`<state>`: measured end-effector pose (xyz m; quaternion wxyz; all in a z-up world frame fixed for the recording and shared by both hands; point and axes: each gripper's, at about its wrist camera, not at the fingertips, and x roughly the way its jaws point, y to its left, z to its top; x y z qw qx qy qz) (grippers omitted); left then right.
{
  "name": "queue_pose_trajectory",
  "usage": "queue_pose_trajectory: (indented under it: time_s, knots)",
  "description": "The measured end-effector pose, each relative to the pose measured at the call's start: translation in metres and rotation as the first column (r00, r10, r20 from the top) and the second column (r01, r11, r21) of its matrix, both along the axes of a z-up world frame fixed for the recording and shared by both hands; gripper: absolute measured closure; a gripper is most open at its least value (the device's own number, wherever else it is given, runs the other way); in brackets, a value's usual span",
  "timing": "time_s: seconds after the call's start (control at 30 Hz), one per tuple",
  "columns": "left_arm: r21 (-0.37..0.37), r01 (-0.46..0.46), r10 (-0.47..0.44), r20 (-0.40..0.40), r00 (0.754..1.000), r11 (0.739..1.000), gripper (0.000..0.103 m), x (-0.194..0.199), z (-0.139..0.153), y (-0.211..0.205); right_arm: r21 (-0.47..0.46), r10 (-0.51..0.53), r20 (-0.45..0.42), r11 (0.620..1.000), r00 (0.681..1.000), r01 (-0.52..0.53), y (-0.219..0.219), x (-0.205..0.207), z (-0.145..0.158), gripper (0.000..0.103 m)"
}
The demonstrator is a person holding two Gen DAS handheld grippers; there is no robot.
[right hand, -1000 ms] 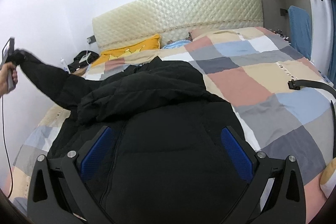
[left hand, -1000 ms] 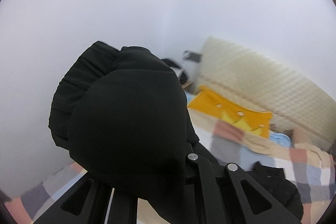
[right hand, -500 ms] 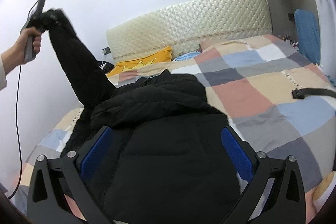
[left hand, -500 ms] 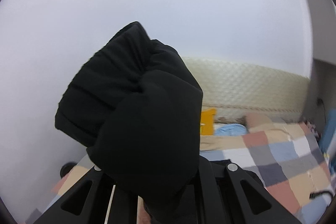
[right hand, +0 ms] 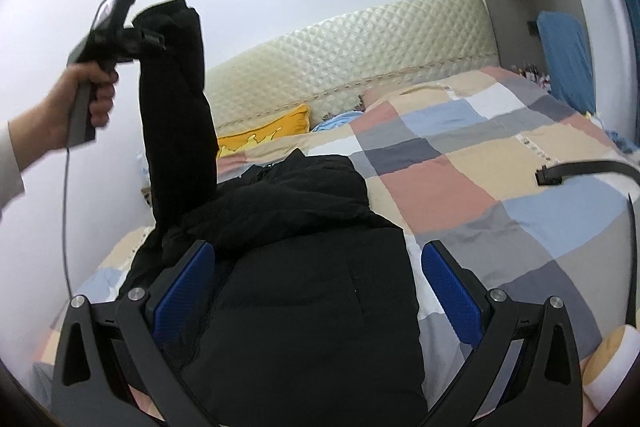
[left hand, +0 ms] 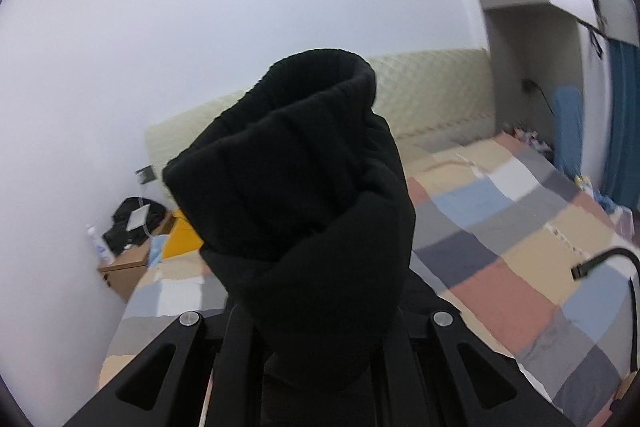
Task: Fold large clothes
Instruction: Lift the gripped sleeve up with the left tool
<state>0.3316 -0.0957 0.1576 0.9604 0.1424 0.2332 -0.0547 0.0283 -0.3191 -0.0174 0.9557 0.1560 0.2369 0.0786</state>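
Observation:
A black puffer jacket point(right hand: 304, 267) lies on the checked bedspread point(right hand: 500, 195). My left gripper point(right hand: 154, 41) is shut on the cuff of the jacket's sleeve point(right hand: 176, 115) and holds it high above the bed's left side. In the left wrist view the ribbed cuff point(left hand: 304, 187) bulges out between the fingers and hides the fingertips. My right gripper point(right hand: 318, 287) is open and empty, its blue pads point(right hand: 184, 291) spread just above the jacket's body.
A quilted cream headboard point(right hand: 352, 55) stands at the back, with a yellow pillow point(right hand: 264, 135) below it. A black strap point(right hand: 580, 171) lies on the bed at right. A wooden nightstand point(left hand: 128, 263) with dark items stands by the left wall. Blue cloth point(right hand: 564, 59) hangs at right.
My left gripper has lifted the sleeve from low at the left to high above the bed and swung toward the headboard. The right gripper stays open over the jacket.

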Motion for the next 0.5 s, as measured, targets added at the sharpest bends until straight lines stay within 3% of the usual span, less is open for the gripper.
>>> queue_pose_trajectory:
  time_s: [0.07,0.2,0.5]
  knots:
    - [0.05,0.003,-0.003,0.001,1.0,0.999,0.093,-0.008,-0.014,-0.028,-0.024,-0.023,0.011,0.999,1.0,0.023,-0.005,-0.001,0.0,0.0]
    - [0.064,0.066,-0.064,-0.041,0.997,0.996,0.092,-0.013,-0.06,-0.073,-0.056,-0.084,0.022,0.995,0.996,0.085,-0.02,-0.002,0.001,0.0]
    - [-0.089,0.121,-0.132,-0.138,0.982,0.989,0.092,0.009,-0.151,-0.117,0.094,-0.166,0.008,0.982,0.986,0.165,-0.052,0.005,-0.006,0.0]
